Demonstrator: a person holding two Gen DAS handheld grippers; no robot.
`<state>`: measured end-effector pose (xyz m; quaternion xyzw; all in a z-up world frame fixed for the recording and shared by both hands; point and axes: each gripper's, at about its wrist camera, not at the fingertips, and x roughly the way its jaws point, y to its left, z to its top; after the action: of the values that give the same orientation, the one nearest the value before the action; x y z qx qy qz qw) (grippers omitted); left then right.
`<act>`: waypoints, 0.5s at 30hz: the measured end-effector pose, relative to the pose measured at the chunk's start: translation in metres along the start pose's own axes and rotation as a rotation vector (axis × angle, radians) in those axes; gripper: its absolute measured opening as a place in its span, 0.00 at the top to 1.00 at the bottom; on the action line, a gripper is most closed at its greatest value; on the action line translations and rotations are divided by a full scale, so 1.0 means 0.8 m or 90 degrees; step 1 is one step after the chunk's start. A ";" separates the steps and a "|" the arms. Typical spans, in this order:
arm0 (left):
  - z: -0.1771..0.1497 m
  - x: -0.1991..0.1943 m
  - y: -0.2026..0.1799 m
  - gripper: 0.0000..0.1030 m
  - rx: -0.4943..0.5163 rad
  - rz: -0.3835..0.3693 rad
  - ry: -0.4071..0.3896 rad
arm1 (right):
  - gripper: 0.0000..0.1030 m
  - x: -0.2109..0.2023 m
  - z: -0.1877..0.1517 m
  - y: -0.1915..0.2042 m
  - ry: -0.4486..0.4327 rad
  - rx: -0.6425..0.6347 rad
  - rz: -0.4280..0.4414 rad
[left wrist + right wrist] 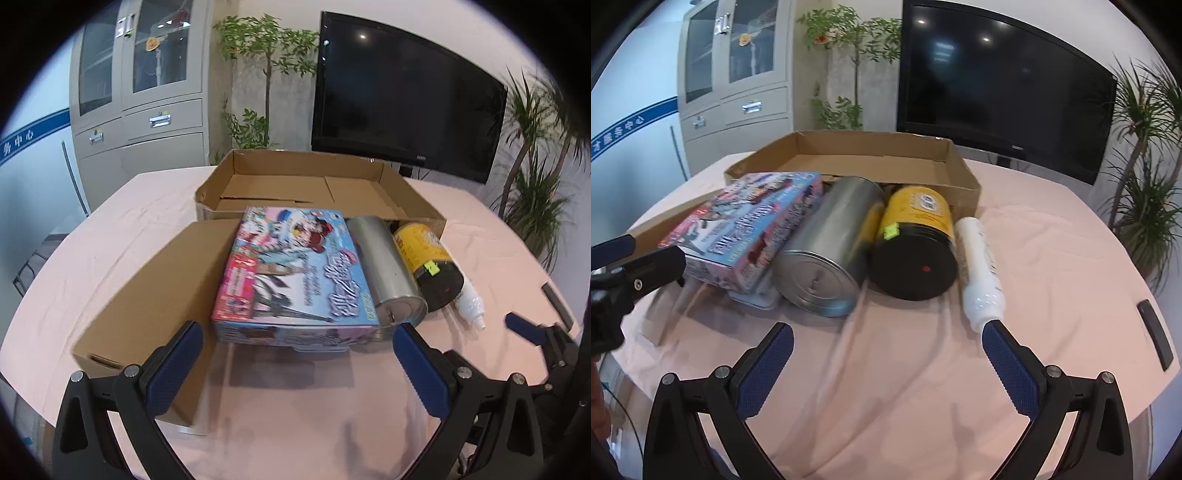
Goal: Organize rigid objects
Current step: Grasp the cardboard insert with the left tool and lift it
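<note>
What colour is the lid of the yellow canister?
Black, with a small red dot; the yellow canister shows best in the right wrist view.

Looks like an office or some kind of service center meeting room, not anybody's home. Against the back wall there's a grey metal filing cabinet (144,92) with glass upper doors and drawers below, pretty standard office furniture. Next to it a big black TV (402,96) is mounted on the wall (switched off), with potted plants (266,74) on either side of it. The left wall has a blue stripe with Chinese lettering (22,142) on it, the kind of signage you see in public offices. Everything sits on a round table under a pink tablecloth (1052,251).
</note>
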<state>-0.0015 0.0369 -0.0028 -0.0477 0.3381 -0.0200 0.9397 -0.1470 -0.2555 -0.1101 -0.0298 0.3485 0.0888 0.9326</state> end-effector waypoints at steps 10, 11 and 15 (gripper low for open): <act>0.004 -0.045 0.156 0.01 -0.107 -0.044 -0.017 | 0.00 -0.059 0.000 0.153 -0.068 -0.168 0.289; 0.002 -0.043 0.166 0.01 -0.106 -0.058 -0.017 | 0.00 -0.056 0.000 0.164 -0.059 -0.194 0.300; -0.011 -0.013 0.196 0.01 -0.127 -0.173 0.005 | 0.01 -0.032 0.001 0.241 -0.025 -0.253 0.340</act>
<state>-0.0147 0.1932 -0.0190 -0.1862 0.3325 -0.1136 0.9175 -0.2014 -0.0696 -0.0917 -0.1171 0.3017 0.3970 0.8589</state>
